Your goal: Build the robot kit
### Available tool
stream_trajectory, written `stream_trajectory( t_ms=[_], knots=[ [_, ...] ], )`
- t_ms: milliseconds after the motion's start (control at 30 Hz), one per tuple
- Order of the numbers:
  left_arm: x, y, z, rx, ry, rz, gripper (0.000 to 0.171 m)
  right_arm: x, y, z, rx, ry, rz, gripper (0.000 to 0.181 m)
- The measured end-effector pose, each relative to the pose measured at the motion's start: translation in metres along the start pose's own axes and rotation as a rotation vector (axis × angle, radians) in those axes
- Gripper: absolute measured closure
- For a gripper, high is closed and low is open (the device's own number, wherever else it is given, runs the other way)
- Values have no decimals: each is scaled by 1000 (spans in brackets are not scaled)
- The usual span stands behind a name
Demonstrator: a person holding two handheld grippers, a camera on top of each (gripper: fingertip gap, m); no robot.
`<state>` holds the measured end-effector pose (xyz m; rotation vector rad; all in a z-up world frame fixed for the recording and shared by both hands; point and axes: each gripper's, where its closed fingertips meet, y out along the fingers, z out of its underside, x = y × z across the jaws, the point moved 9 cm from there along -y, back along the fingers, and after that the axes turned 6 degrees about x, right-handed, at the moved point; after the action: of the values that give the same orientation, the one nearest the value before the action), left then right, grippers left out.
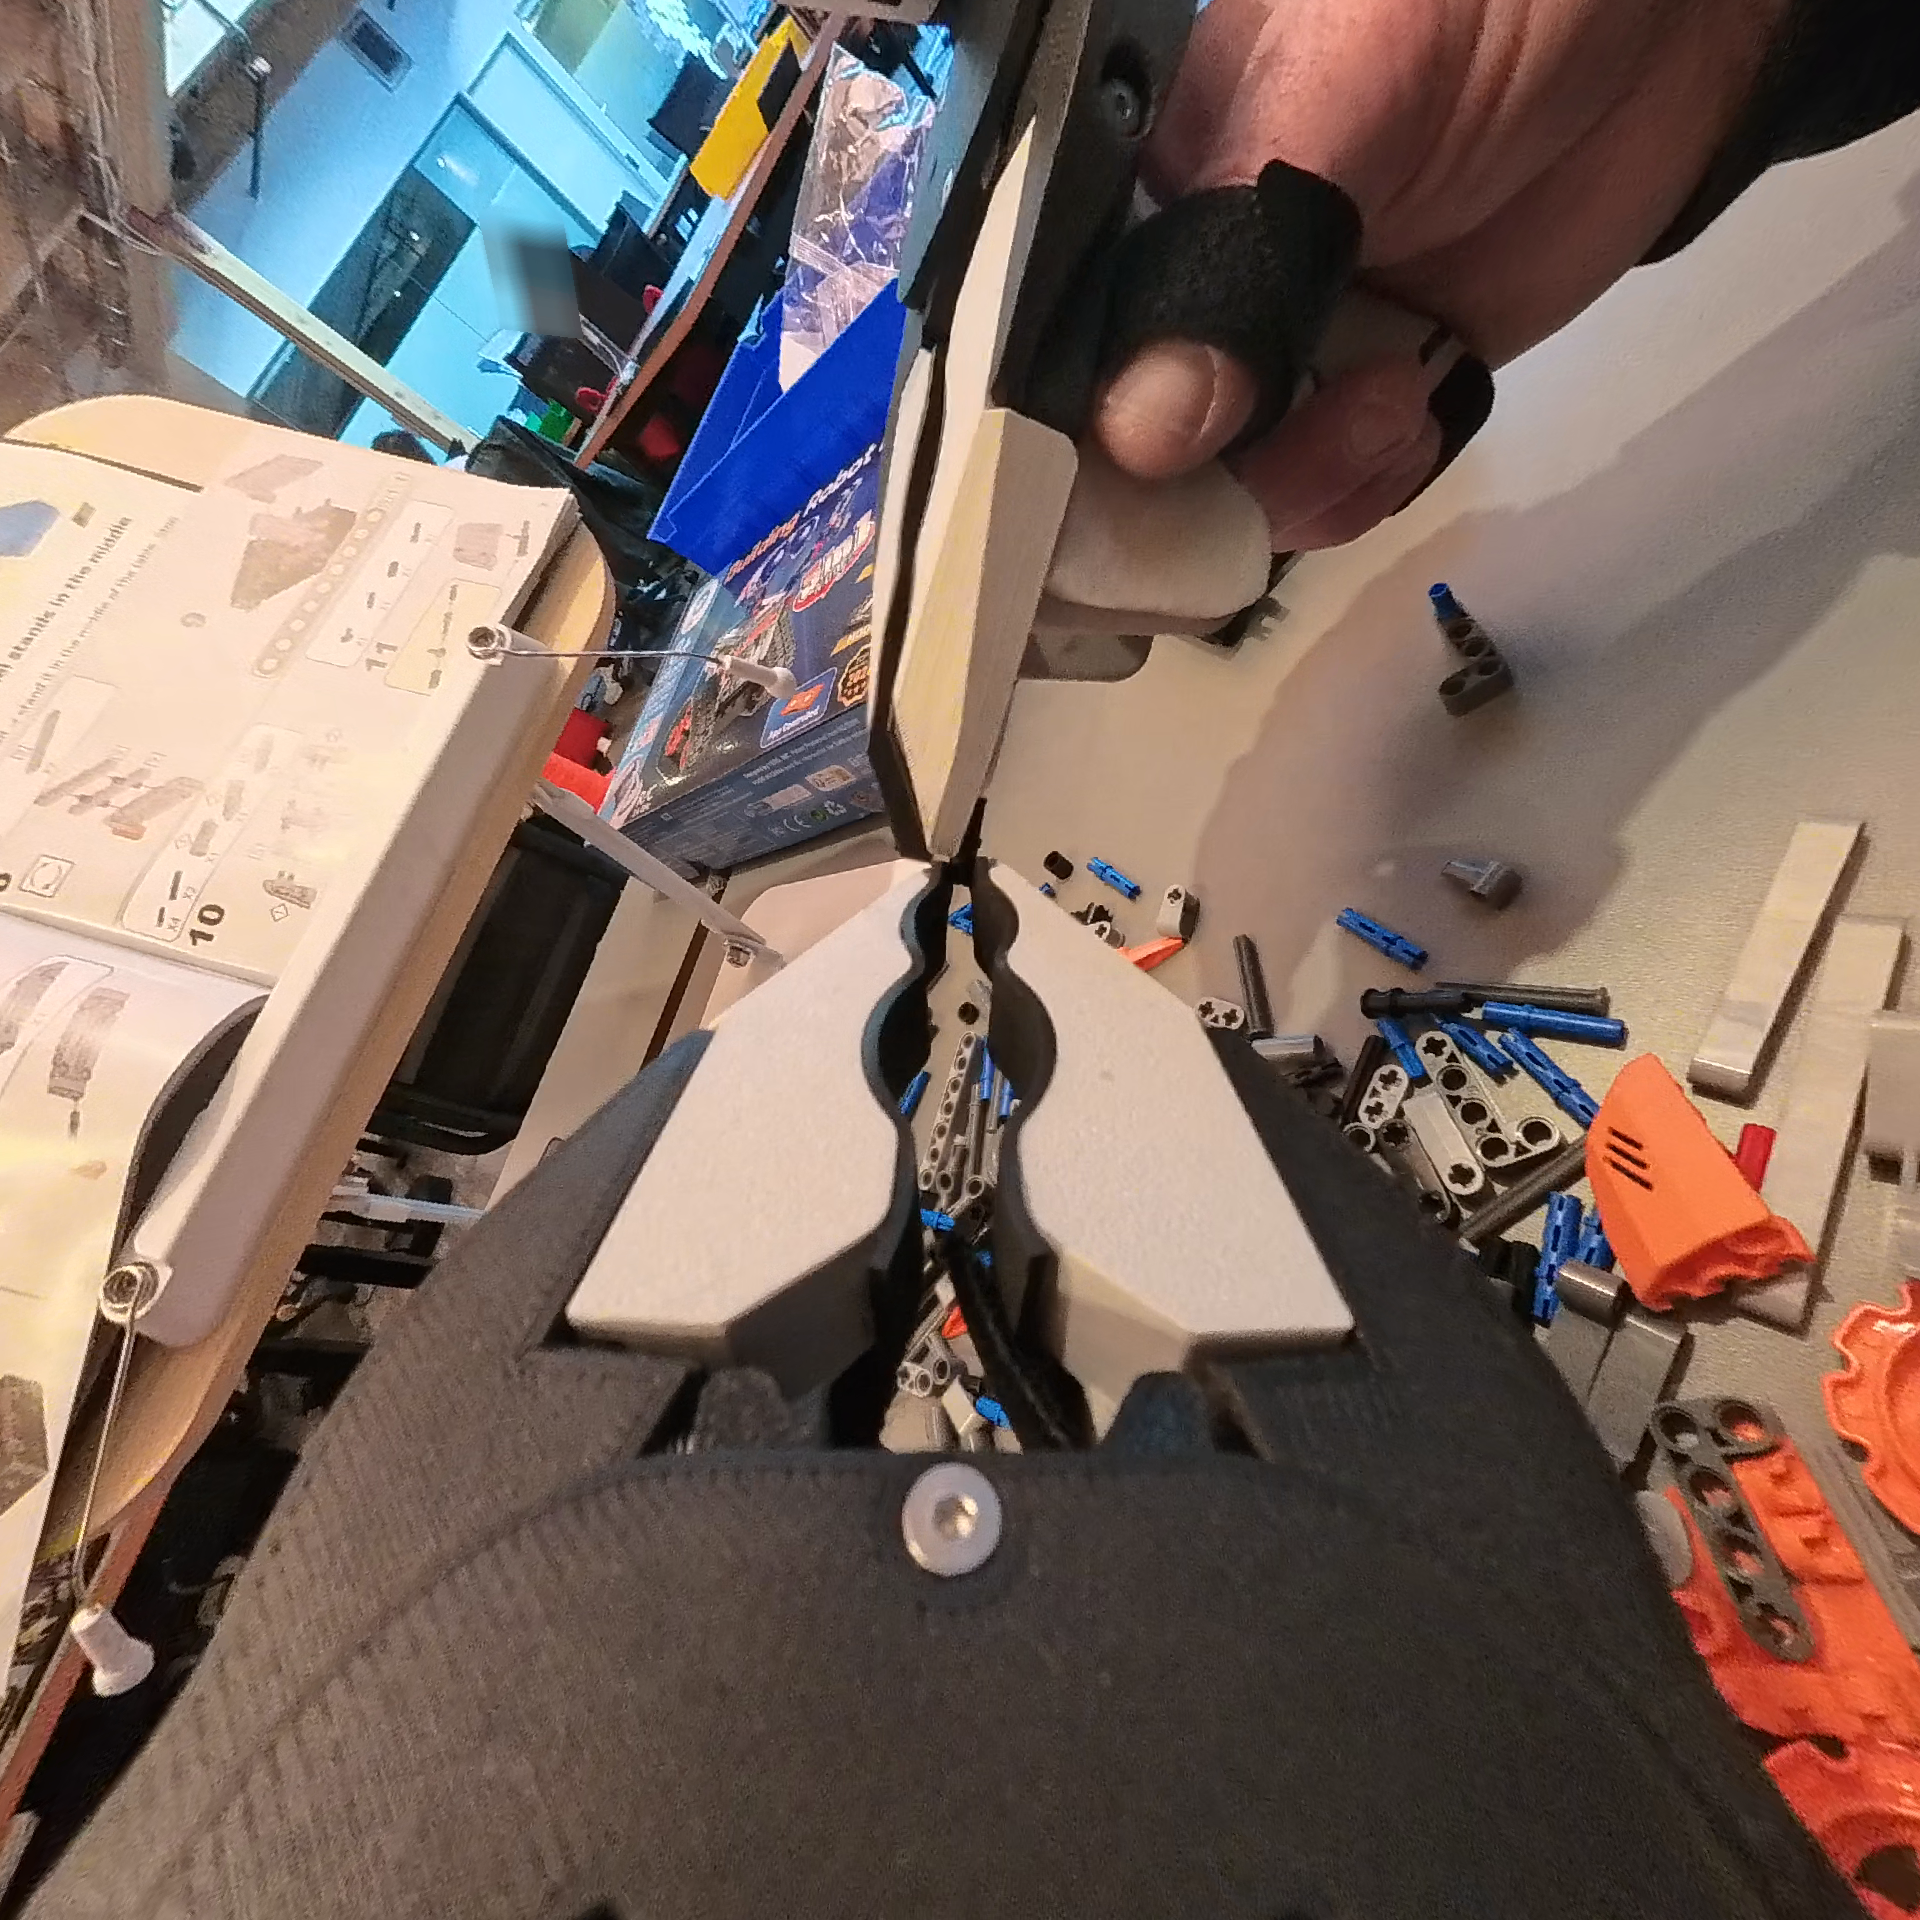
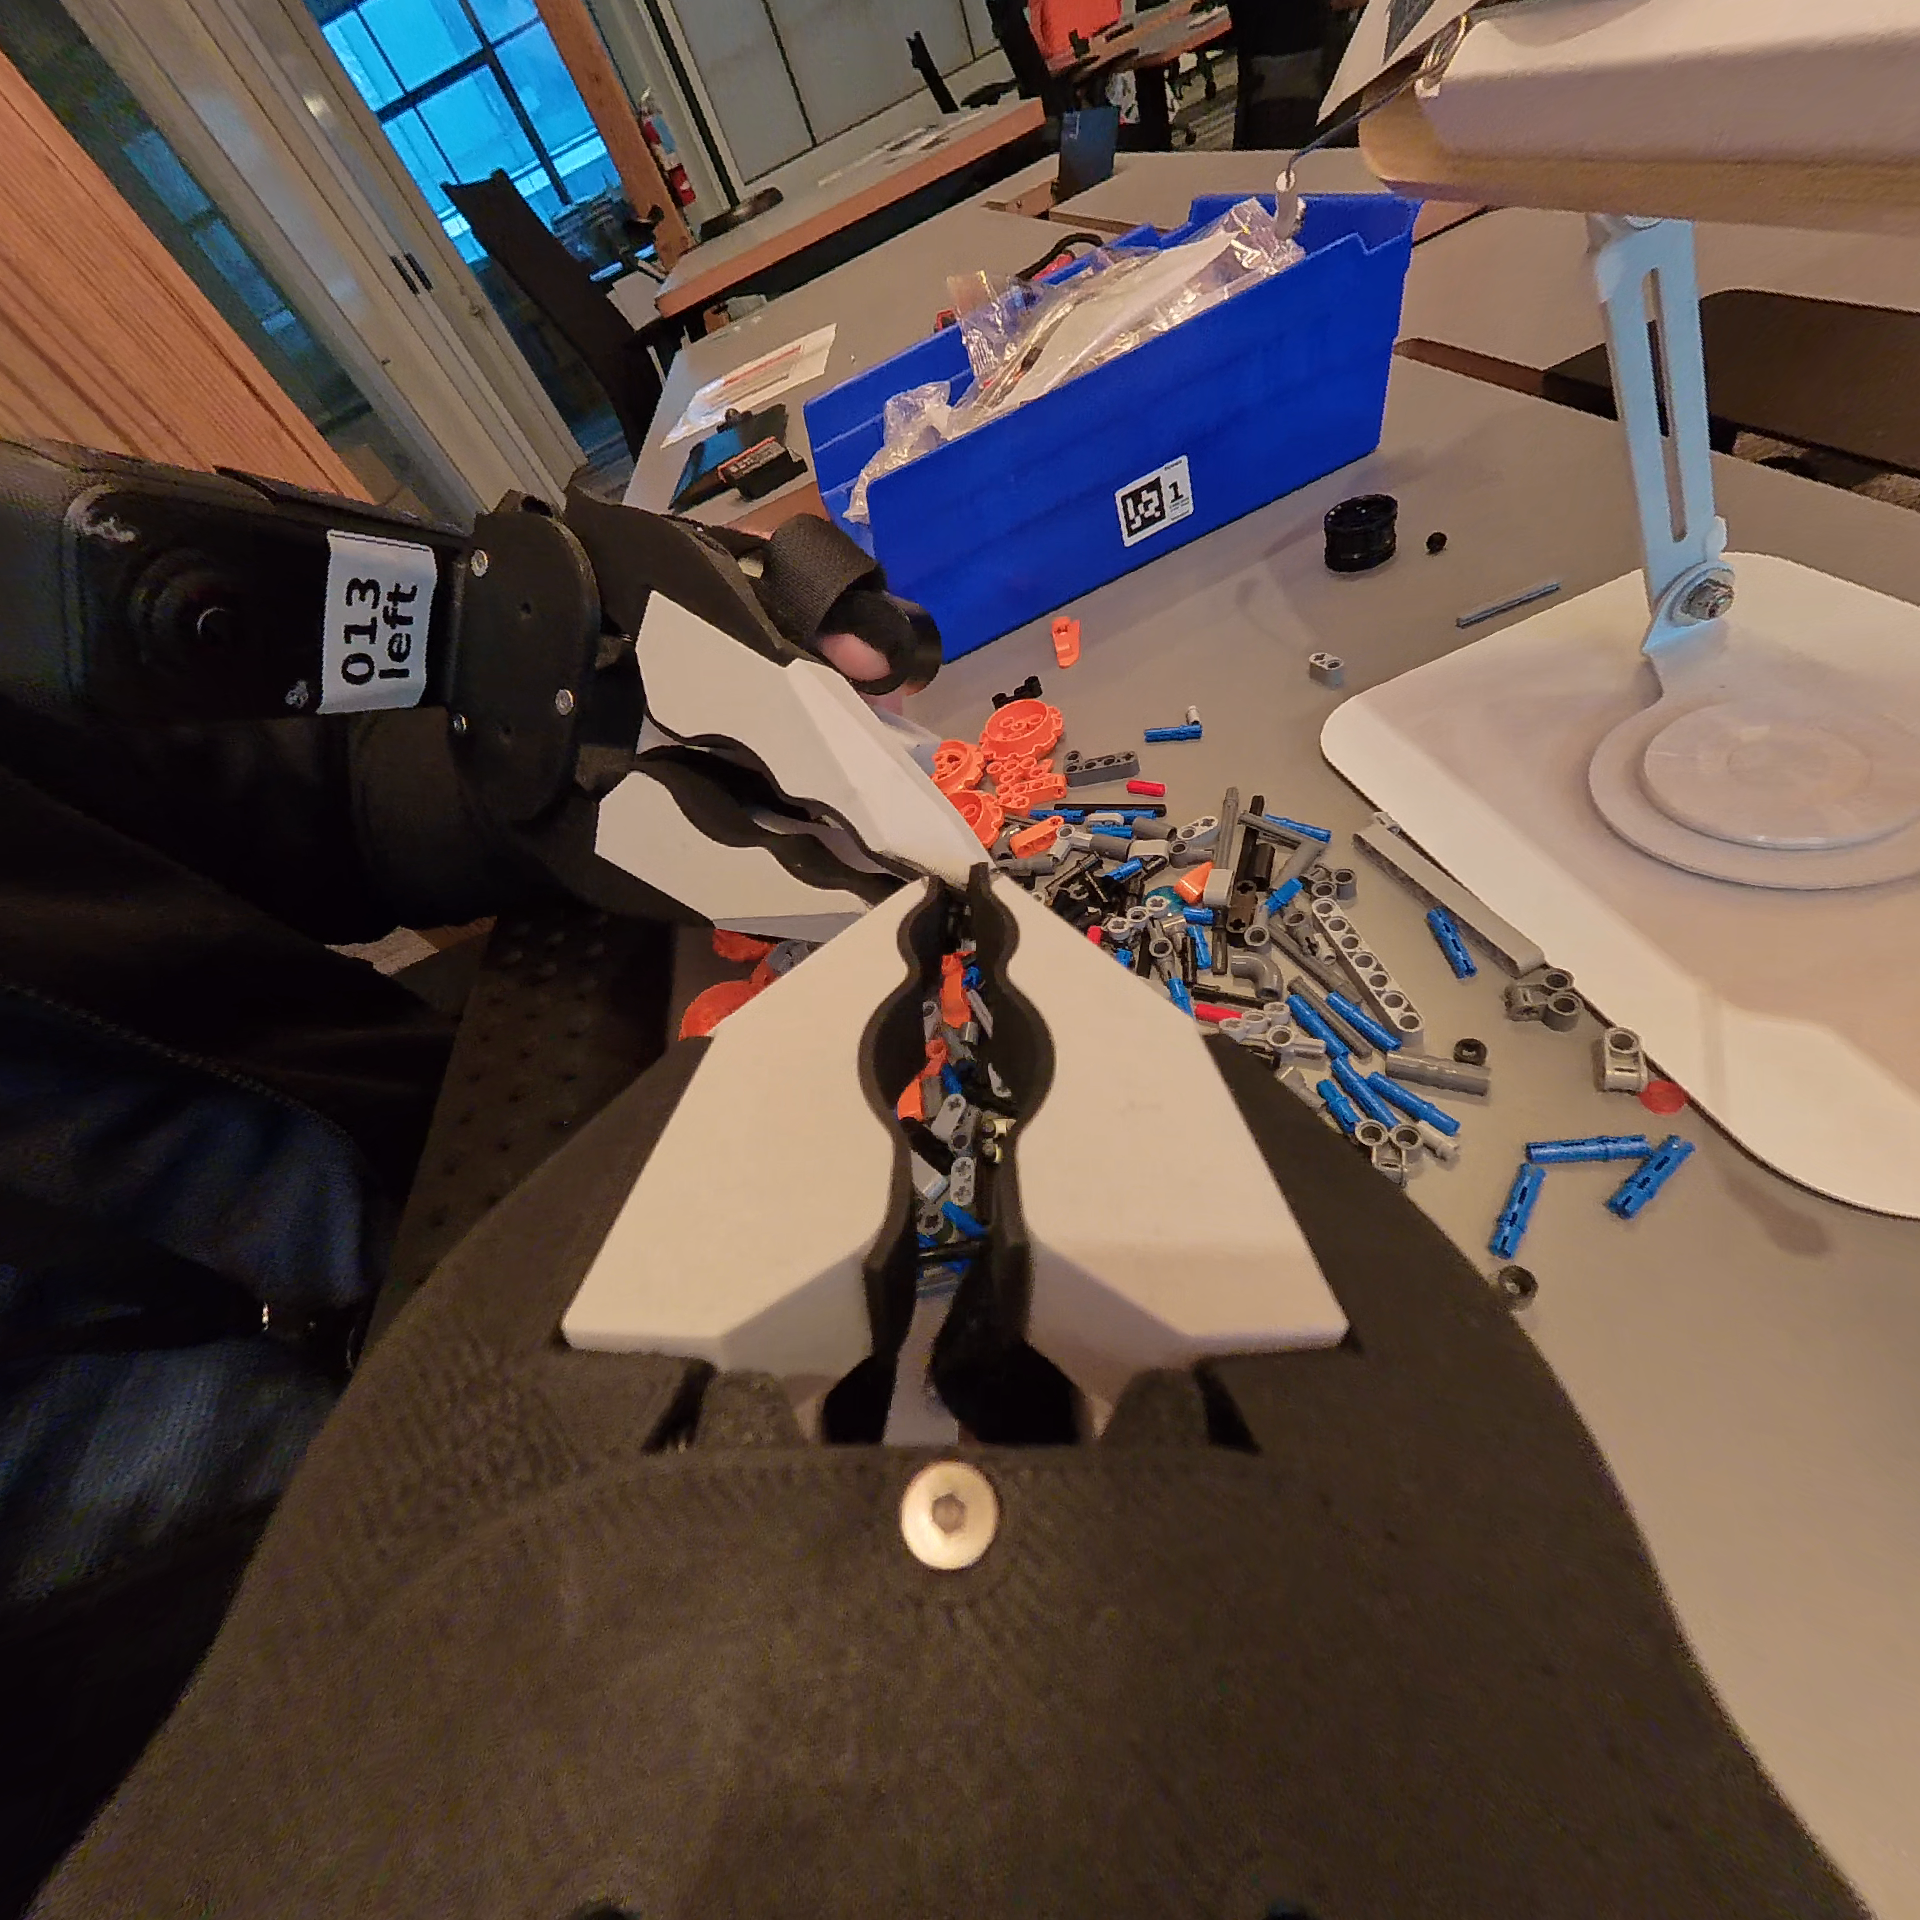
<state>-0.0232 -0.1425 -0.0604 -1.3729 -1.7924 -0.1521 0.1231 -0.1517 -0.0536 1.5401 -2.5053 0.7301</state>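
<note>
Fingers [image 2: 1122, 1091] of right gripper [image 2: 961, 883] pressed nearly together, tip to tip with left gripper [image 1: 951, 868], its fingers equally narrow; whether either pinches anything, cannot tell. Below: scattered blue, grey, orange plastic building pieces [image 2: 1299, 977] on grey tabletop [image 2: 1662, 1403]. Beyond: blue plastic bin [image 2: 1122, 457] of clear bags.

Loose building pieces [image 2: 1247, 935] lie on the table [image 2: 1714, 1403], the bin [image 2: 1122, 457] behind them, the stand base [image 2: 1558, 831] to their right.

We count two white-and-black two-finger grippers [image 2: 951, 883]; one blue plastic bin [image 2: 1122, 488]; one white book stand [image 2: 1662, 727]; one black ring-shaped wheel [image 2: 1359, 532]; loose building pieces lie too heaped to count.
</note>
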Motion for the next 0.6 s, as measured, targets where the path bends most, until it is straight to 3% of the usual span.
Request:
stream_trajectory(
  t_ms=[367,500,600],
  knots=[
    [0,1,-2,-10,-7,-27,170,0,-6,-2,8,-44,49,172],
    [-1,2,-1,-4,-8,-30,170,1,-5,-1,8,-47,35,179],
    [-1,2,-1,-9,-12,-34,170,-2,-8,-2,6,-44,71,171]
  ],
)
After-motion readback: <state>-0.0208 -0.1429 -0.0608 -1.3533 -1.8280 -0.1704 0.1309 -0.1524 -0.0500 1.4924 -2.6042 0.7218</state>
